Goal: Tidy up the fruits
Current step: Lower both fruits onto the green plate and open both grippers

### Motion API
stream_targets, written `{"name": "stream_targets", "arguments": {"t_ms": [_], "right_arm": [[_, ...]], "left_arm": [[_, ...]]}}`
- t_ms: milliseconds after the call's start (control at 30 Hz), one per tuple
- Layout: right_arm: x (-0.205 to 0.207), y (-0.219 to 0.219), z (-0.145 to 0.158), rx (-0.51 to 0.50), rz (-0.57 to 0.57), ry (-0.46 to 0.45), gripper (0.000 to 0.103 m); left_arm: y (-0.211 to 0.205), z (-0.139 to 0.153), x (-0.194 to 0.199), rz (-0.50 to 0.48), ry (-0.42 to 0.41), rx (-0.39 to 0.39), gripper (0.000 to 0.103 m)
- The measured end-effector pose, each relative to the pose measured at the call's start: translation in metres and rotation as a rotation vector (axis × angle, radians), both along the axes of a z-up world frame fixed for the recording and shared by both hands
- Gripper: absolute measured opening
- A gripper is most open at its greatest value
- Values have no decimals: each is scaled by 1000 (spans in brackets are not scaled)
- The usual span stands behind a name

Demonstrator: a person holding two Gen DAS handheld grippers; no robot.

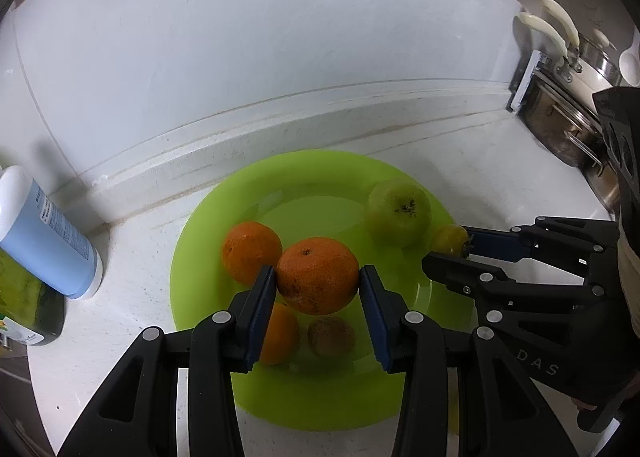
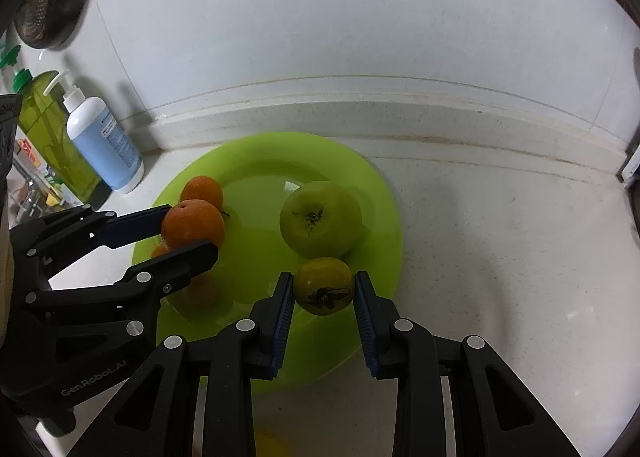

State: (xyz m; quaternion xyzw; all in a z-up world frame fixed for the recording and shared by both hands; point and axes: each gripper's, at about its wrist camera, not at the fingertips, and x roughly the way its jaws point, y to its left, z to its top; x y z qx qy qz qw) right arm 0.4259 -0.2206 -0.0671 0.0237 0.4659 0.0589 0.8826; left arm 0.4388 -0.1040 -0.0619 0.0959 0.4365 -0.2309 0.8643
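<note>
Above the round lime-green plastic plate (image 1: 192, 257) at frame centre, the left hand-held gripper (image 1: 318, 281) clamps a round orange mandarin (image 1: 318, 275), while the right hand-held gripper (image 2: 324, 289) clamps a small yellow-green persimmon (image 2: 323, 285) just below the green apple (image 2: 320, 219).

A white speckled stone countertop (image 2: 500, 257) runs back to a raised white ledge (image 2: 360, 105) under a pale wall. Well off to the left of the fingers stands a white pump bottle with a pale blue label (image 2: 102, 141), touching a translucent green plastic bottle (image 2: 52, 133) behind it. Far right of the fingers, steel pots (image 1: 568, 129) sit by cream-handled utensils (image 1: 546, 31) hanging on the wall.
</note>
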Motion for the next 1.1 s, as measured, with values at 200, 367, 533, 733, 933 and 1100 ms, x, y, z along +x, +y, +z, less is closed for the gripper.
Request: {"name": "stream_targets", "arguments": {"t_ms": [200,367,533,733,933,1100], "right_arm": [[-1,-1,1,7,10,-7,32],[-4,-2,3,17,2,-10,32],[-14,-1,11,28,-4,-26,32],[-38,1,34,45,-14,-84,33],[-71,1,61,25,-28,-165,38],[-103,2,79,9,-35,-211,38]], "left_arm": [[0,4,-3,2,-30,5,43],[6,8,-7,26,-35,5,43],[16,19,-19,43,-56,-5,47],[31,42,-42,51,-97,-41,53],[41,67,-75,57,-149,-62,58],[46,85,-105,47,-191,-81,63]]}}
